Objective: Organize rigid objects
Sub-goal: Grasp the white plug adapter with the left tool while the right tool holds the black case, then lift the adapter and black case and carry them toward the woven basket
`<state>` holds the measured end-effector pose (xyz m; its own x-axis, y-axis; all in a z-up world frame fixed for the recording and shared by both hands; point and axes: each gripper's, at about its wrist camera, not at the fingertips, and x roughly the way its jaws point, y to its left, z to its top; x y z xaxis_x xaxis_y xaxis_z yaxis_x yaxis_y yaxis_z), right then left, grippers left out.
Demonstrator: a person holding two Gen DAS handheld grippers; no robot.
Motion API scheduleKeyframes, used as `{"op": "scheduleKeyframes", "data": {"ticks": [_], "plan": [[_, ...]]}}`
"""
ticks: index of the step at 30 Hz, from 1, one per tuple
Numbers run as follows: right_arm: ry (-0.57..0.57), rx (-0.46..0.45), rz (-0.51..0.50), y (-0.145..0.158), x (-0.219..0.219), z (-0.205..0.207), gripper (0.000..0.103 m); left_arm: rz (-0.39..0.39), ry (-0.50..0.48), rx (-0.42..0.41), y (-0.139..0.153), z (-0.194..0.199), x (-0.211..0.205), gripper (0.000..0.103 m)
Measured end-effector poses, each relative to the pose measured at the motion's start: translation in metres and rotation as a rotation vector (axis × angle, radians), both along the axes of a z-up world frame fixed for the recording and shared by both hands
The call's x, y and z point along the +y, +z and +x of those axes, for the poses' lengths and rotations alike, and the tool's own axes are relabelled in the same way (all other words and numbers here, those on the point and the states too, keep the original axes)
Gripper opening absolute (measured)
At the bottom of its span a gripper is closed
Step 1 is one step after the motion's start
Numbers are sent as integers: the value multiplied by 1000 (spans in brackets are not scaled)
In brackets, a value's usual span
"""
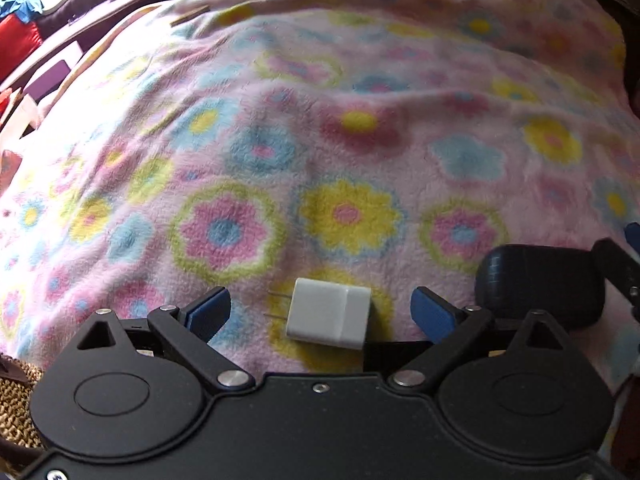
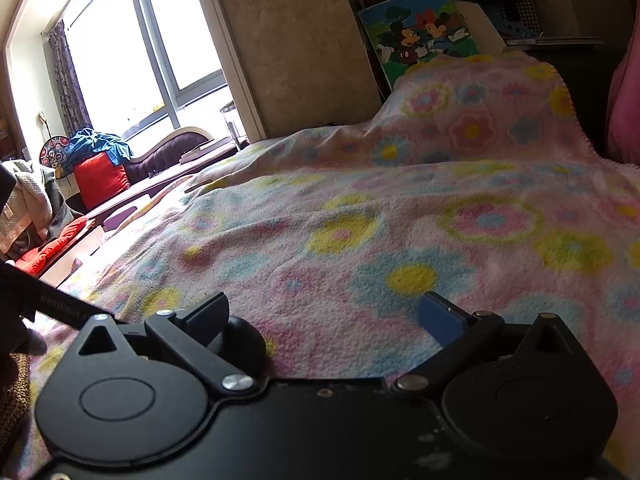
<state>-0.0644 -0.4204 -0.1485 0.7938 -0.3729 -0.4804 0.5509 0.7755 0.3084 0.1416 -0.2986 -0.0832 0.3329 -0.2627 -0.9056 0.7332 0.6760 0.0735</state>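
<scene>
A small white charger plug (image 1: 328,316) lies on the flowered blanket (image 1: 344,128), its two prongs pointing left. My left gripper (image 1: 320,300) points down over it with its jaws wide apart. The plug sits between the blue pads (image 1: 430,312), and neither pad touches it. A rounded black object (image 1: 536,284) rests on the blanket just right of the left gripper; I cannot tell what it is. My right gripper (image 2: 324,304) stands open low over the blanket (image 2: 400,240) with nothing between its fingers. A black rounded shape (image 2: 240,340) shows behind its left finger.
A woven basket edge (image 1: 16,400) shows at the lower left. Beyond the bed's left side are a window (image 2: 120,60), a dark couch (image 2: 168,160) with a red cushion (image 2: 100,180) and blue cloth. A cartoon picture (image 2: 420,36) leans at the bed's far end.
</scene>
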Motion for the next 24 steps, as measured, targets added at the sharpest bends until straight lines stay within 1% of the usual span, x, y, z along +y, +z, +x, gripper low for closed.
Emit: {"op": "scheduleKeyframes", "data": {"ticks": [1,2,3,4,5,6,7,8,12,17,20,24], "plan": [[0,0,0,0,0,0,102,8,20,16,-4,3,-1,84],[0,0,0,0,0,0,102,2,40,44,-7,7,-1,81],[0,0,0,0,0,0,102,-21,60,70,-8,11,2,80],[0,0,0,0,0,0,102,-47,77,85,-8,13,5,77],[0,0,0,0,0,0,102,-58,92,90,-9,14,7,69],[0,0,0,0,0,0,102,-60,109,90,-8,15,7,66],[0,0,0,0,0,0,102,-62,129,90,-7,16,8,59],[1,1,0,0,0,0,102,-70,147,93,-5,16,8,55],[1,2,2,0,0,0,102,-98,221,125,-4,19,15,55],[4,7,4,0,-1,1,103,-74,280,132,2,16,19,55],[17,20,9,1,-2,4,103,-69,319,134,13,13,23,55],[36,46,15,3,-5,9,103,-84,331,115,35,1,27,55]]}}
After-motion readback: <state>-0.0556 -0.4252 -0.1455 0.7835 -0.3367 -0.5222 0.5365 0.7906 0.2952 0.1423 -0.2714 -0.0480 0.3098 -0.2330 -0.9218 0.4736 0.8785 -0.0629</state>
